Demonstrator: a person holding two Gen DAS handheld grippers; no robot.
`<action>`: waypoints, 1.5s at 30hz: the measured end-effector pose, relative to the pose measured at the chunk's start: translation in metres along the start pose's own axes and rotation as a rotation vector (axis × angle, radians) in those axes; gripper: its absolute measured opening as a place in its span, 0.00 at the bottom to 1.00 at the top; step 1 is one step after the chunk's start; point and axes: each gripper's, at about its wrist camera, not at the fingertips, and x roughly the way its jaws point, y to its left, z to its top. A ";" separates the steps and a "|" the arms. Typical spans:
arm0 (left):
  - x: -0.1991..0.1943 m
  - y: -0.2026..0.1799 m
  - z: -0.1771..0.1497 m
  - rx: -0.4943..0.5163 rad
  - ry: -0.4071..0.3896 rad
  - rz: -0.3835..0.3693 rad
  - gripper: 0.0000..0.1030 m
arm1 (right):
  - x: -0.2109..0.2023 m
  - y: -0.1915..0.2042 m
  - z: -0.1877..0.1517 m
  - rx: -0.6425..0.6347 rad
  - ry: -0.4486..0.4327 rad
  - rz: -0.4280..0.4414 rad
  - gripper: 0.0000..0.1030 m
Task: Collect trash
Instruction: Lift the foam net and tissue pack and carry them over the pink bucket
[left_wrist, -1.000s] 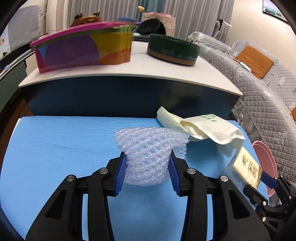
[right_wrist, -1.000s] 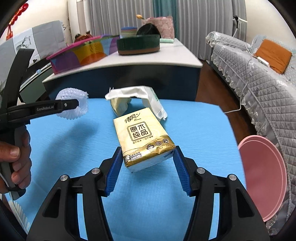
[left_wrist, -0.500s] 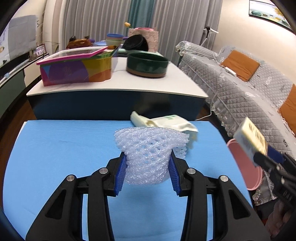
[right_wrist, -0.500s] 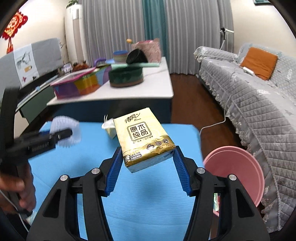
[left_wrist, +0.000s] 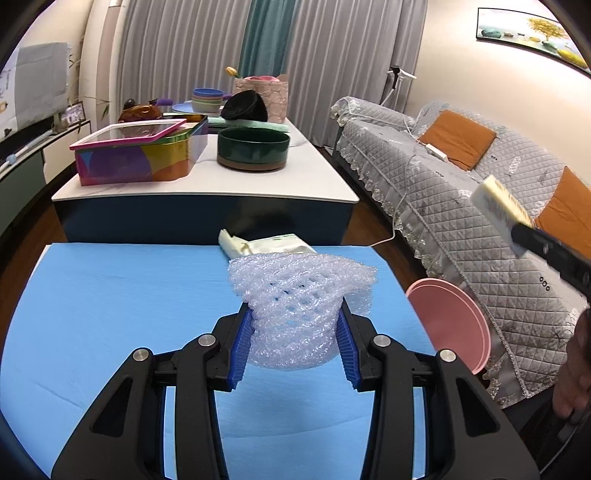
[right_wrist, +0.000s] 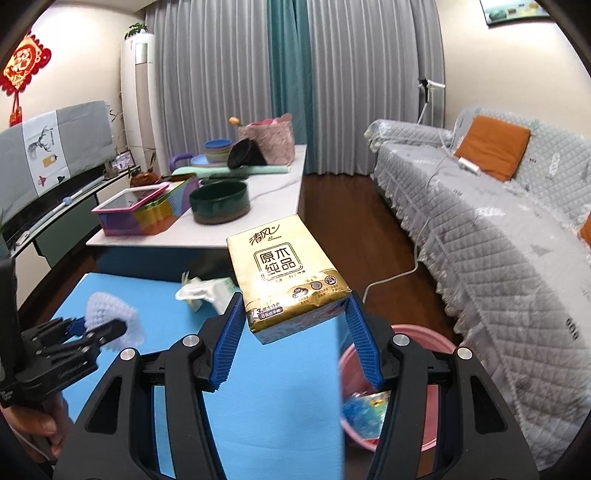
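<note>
the right gripper (right_wrist: 295, 332) pinches a gold tissue pack (right_wrist: 286, 271) held up over the blue table (right_wrist: 258, 406) edge, above a pink basin (right_wrist: 439, 343) on the floor. the left gripper (left_wrist: 293, 341) clamps a white foam net (left_wrist: 299, 299) above the table; a crumpled paper bag (left_wrist: 258, 243) lies beyond.

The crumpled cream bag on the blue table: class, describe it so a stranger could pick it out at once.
Find the blue table in front of the white counter. At its far edge, just beyond the foam net held in the left claw, lies the crumpled cream bag. It alone rests on the table, flat, with green print.
</note>
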 end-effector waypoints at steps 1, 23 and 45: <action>-0.001 -0.003 -0.001 0.002 -0.002 -0.003 0.39 | -0.001 -0.007 0.002 0.001 -0.003 -0.007 0.54; 0.048 -0.100 -0.013 0.095 0.055 -0.077 0.40 | 0.017 -0.139 -0.028 0.178 0.013 -0.145 0.54; 0.117 -0.209 -0.011 0.186 0.119 -0.205 0.40 | 0.045 -0.186 -0.046 0.217 0.076 -0.172 0.54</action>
